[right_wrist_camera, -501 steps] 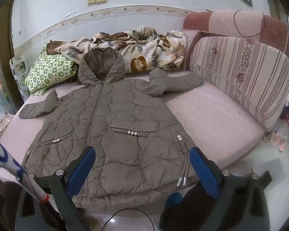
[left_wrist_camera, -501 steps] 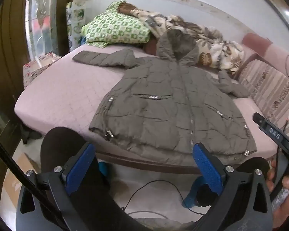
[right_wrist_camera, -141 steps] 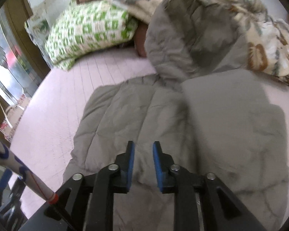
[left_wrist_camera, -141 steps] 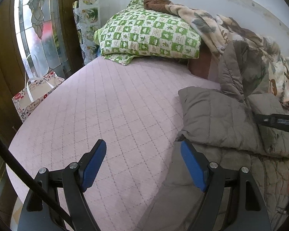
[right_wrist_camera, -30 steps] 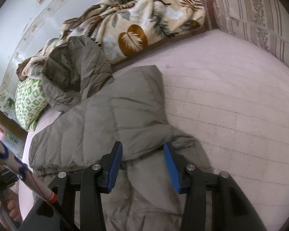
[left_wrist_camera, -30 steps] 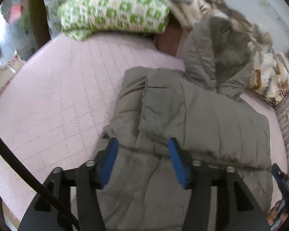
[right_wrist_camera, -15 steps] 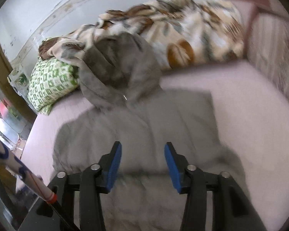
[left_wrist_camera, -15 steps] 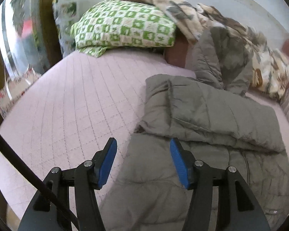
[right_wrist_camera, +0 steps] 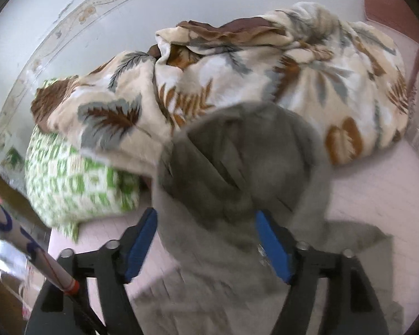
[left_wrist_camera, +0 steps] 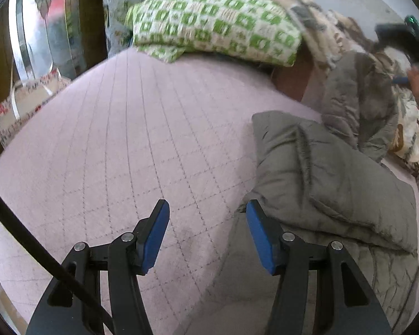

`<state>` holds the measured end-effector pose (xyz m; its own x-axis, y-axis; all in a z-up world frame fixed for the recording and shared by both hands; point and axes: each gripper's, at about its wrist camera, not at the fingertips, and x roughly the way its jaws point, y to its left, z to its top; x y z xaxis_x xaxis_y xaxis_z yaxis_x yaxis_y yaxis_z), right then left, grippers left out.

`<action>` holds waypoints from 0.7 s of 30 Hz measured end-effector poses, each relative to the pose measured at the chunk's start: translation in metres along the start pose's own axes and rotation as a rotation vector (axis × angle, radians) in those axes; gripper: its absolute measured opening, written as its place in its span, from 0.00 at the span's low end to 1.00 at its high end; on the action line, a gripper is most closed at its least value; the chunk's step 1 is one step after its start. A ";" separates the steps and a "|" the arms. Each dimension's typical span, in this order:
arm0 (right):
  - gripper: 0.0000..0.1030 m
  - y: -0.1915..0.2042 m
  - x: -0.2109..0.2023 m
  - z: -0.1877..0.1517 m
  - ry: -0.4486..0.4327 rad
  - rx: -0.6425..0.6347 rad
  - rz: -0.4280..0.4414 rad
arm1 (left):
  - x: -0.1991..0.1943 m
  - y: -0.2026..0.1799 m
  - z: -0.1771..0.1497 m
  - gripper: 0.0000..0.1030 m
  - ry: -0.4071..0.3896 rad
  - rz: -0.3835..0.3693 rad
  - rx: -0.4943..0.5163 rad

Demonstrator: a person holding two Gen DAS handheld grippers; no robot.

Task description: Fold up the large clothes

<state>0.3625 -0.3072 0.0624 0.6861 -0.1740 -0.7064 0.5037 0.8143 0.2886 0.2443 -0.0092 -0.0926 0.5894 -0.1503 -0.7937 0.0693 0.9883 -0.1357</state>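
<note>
A grey-brown quilted jacket lies on the pink bed with its sleeves folded in across its body. Its hood points toward the pillows. My left gripper is open over the jacket's left edge, with its right pad beside the folded sleeve and nothing gripped. In the right wrist view my right gripper hovers over the hood. Its jaws are opening, and the hood fabric shows between the fingers without the pads pressing on it. A hand holds the right gripper at the far right.
A green checked pillow and a leaf-print blanket are piled at the head of the bed, against the wall. A gift bag stands off the bed's left side by a glass door. Bare pink mattress lies left of the jacket.
My right gripper has swung up from the folded right sleeve to the hood and spread its jaws wider. My left gripper has slid left, from over the jacket to its left edge.
</note>
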 end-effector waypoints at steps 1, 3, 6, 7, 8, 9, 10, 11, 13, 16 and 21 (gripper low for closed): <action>0.78 0.004 0.008 0.006 -0.003 0.004 -0.006 | 0.006 0.002 0.001 0.55 0.018 -0.009 -0.014; 0.78 0.018 0.030 0.019 -0.008 0.009 -0.017 | 0.014 0.005 0.002 0.55 0.039 -0.012 -0.027; 0.78 0.030 0.052 0.031 -0.020 0.012 -0.035 | 0.022 0.005 0.001 0.55 0.059 -0.008 -0.027; 0.78 0.033 0.061 0.033 -0.021 0.014 -0.043 | 0.023 0.004 0.001 0.55 0.062 -0.008 -0.026; 0.78 0.033 0.067 0.035 -0.020 0.017 -0.050 | 0.025 0.004 0.001 0.55 0.064 -0.007 -0.025; 0.78 0.034 0.075 0.035 -0.017 0.018 -0.061 | 0.026 0.003 0.000 0.55 0.070 -0.004 -0.022; 0.78 0.033 0.081 0.035 -0.013 0.019 -0.068 | 0.027 0.003 0.000 0.55 0.074 -0.005 -0.020; 0.78 0.031 0.087 0.035 -0.009 0.022 -0.079 | 0.028 0.003 -0.001 0.55 0.080 -0.007 -0.018; 0.33 0.025 0.096 0.031 0.006 0.024 -0.095 | 0.030 0.004 0.000 0.55 0.087 -0.010 -0.018; 0.09 0.020 0.095 0.027 0.041 0.012 -0.068 | 0.028 0.005 0.001 0.55 0.086 -0.006 -0.025; 0.06 0.018 0.031 0.008 -0.001 -0.066 -0.043 | 0.021 0.014 0.004 0.55 0.075 -0.003 -0.053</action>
<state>0.3972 -0.3020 0.0511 0.6646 -0.2103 -0.7170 0.4974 0.8405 0.2146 0.2610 0.0014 -0.1081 0.5273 -0.1571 -0.8350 0.0270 0.9854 -0.1683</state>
